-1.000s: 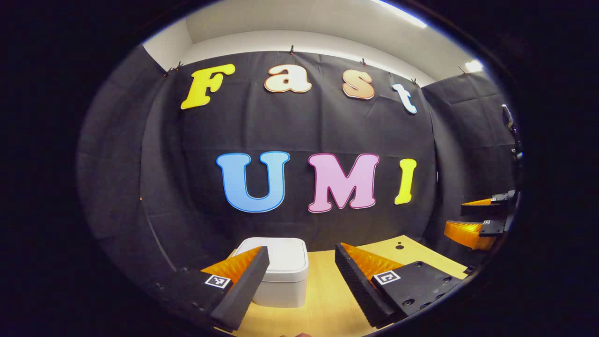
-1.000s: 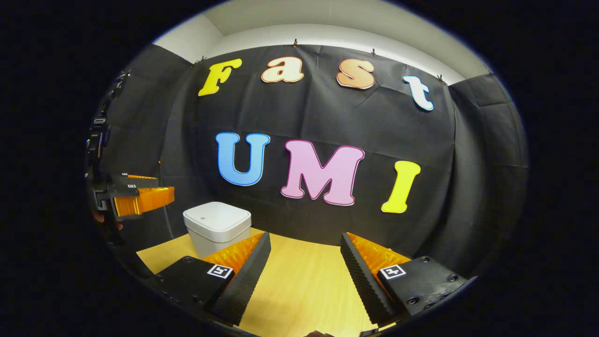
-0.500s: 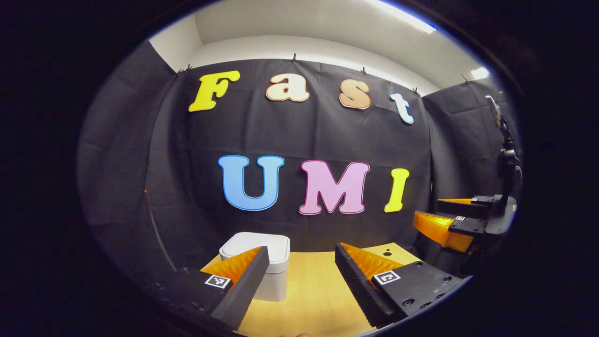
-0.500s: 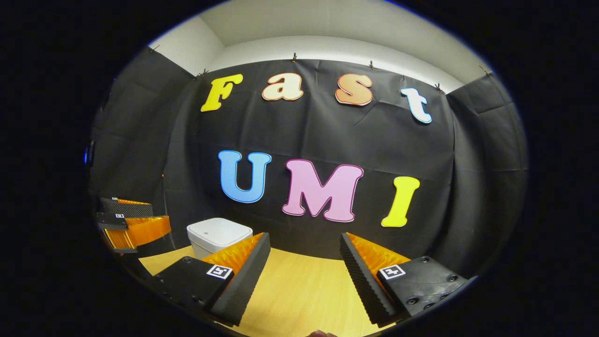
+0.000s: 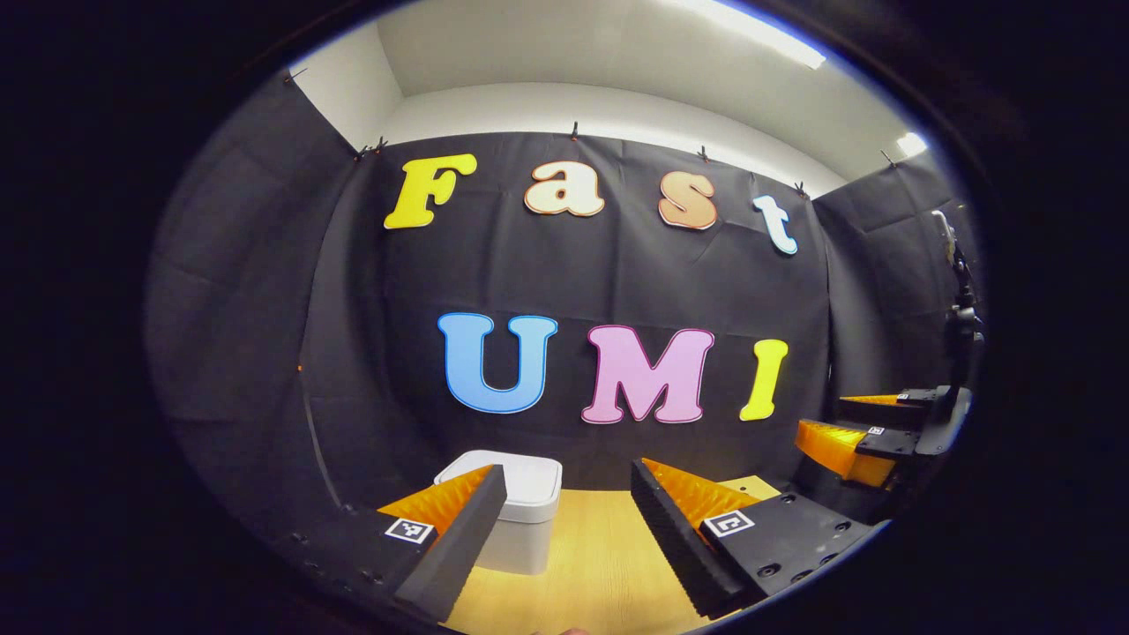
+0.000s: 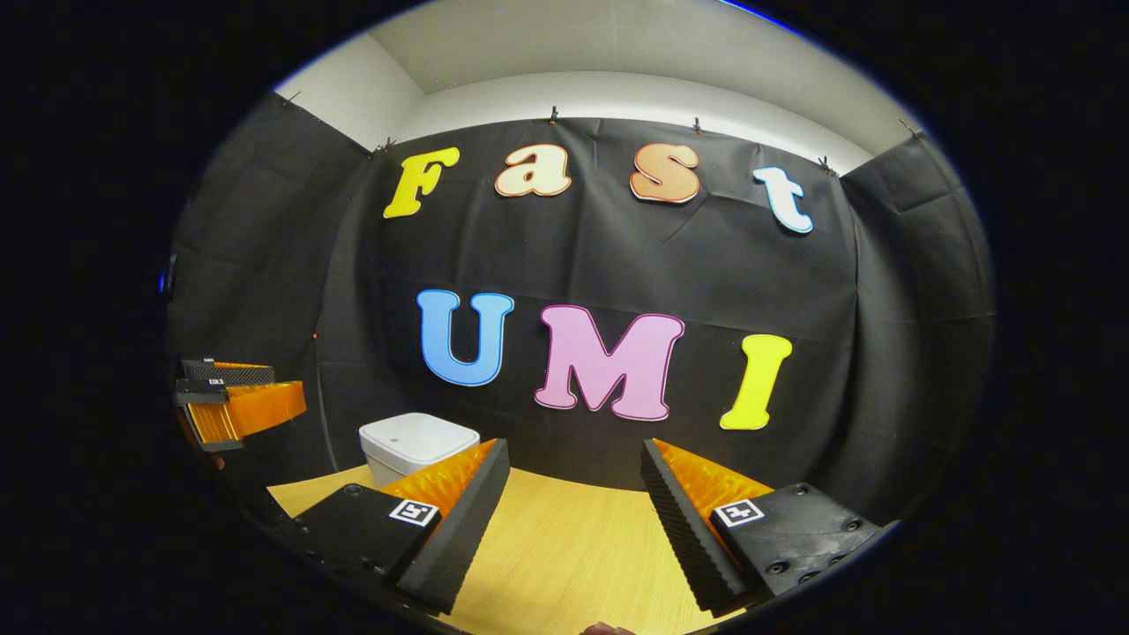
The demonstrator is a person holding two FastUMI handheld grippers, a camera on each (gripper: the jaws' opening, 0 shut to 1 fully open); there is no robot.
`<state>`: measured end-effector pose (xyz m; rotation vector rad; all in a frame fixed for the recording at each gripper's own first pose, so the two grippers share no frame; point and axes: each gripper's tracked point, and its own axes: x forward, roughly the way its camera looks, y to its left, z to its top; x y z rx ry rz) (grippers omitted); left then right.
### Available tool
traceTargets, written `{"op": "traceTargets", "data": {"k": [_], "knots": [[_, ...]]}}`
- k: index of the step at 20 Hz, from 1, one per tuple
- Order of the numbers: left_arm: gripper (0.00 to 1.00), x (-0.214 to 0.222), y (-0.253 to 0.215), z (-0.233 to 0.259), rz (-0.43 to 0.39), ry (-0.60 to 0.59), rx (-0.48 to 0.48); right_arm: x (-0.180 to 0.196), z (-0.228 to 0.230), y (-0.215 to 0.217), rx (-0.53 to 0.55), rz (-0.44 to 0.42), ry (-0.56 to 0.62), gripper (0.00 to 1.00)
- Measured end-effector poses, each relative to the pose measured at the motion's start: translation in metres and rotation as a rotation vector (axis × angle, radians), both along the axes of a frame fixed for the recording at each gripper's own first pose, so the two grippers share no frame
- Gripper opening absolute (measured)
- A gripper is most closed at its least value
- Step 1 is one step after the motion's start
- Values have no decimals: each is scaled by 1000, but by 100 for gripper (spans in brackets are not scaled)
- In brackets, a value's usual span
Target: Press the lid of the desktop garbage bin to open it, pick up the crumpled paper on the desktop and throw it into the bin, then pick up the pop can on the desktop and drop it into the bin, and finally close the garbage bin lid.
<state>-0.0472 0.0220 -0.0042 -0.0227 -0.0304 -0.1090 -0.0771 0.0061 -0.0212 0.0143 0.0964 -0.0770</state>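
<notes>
bin (image 5: 527, 520) partly behind left gripper (image 5: 564, 538), its base possibly hidden

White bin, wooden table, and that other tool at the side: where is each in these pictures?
white bin (image 6: 414, 438): right gripper view, on its closed lid.
wooden table (image 6: 564, 547): right gripper view, bare top.
left tool (image 6: 234, 401): right gripper view, between its fingertips.

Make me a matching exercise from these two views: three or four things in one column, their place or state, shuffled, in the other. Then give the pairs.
Things:
1. garbage bin
2. left gripper
3. right gripper
4. table

States:
A. open, with bare tabletop between its fingers
B. pale wood, bearing the bin
C. white, lid shut
D. open, the bin just behind one of its fingers

Pairs: 1-C, 2-D, 3-A, 4-B
</notes>
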Motion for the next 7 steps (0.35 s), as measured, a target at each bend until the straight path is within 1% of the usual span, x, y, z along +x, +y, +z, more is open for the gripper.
{"op": "traceTargets", "data": {"k": [7], "knots": [[95, -7, -18, 13, -38, -31, 4, 2, 10, 2, 15, 15, -32, 97]]}}
